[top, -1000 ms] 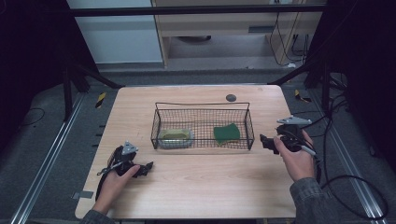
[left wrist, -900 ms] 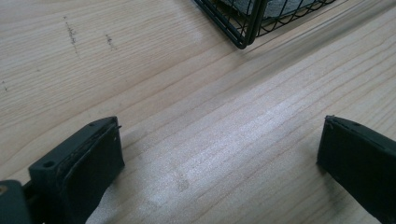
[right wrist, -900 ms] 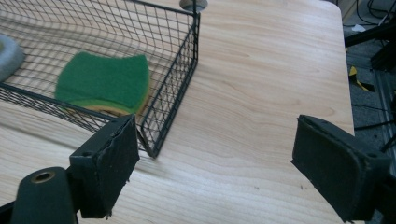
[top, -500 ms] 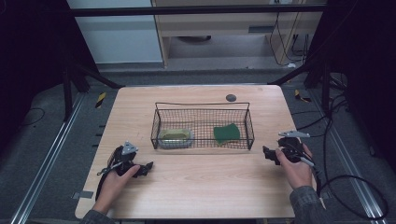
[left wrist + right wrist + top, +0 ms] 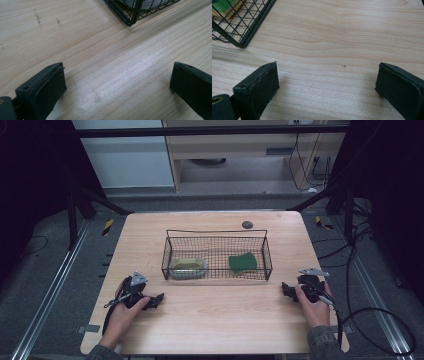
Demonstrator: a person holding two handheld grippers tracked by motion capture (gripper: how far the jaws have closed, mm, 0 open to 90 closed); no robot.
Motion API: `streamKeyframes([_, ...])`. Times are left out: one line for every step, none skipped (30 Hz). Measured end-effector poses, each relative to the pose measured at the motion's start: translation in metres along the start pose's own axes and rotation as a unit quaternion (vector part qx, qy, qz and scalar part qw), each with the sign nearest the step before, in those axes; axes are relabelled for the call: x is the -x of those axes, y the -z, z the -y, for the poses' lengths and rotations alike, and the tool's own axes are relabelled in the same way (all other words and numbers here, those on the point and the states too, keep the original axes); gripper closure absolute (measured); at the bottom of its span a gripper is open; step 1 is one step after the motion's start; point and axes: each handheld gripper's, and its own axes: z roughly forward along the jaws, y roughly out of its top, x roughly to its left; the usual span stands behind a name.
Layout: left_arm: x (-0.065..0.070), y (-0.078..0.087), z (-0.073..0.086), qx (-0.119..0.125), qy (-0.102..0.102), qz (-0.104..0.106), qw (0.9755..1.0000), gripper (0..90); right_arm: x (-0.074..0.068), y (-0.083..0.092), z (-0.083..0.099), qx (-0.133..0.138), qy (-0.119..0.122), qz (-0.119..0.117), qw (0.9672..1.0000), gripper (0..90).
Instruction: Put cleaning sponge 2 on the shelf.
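your left gripper (image 5: 159, 298) rests low on the pale wooden table (image 5: 210, 320), at its near left, with the jaws spread wide and nothing between them; the left gripper view shows bare wood grain between the two black pads (image 5: 45, 85). your right gripper (image 5: 285, 290) sits near the table's right edge, also low over the wood. its jaws have just been opening, and in the right gripper view they stand far apart with only table surface between them.

both tools point inward toward the black wire basket (image 5: 217, 232), which stands at the middle of the table, well apart from either hand. each gripper view catches one near corner of the basket (image 5: 130, 22) (image 5: 242, 43), so you are lined up on its two ends. this symmetric, empty-handed stance looks like a rest or ready position, not a grasp.

inside the basket, the green sponge (image 5: 242, 263) lies flat in the right half and the clear plastic tray with a yellowish pad in it (image 5: 187, 267) sits in the left half, the two apart from each other. contents lie low behind the mesh walls, so they are best reached from above. a small dark round disc (image 5: 247, 224) lies on the table just behind the basket, untouched.
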Motion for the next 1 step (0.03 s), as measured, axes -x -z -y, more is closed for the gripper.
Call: streamKeyframes([0.0,-0.0001,0.0,0.001,0.0,0.0,1.0,0.0,-0.0002,-0.0001,-0.0001,-0.001,-0.001,0.001,1.0,4.3])
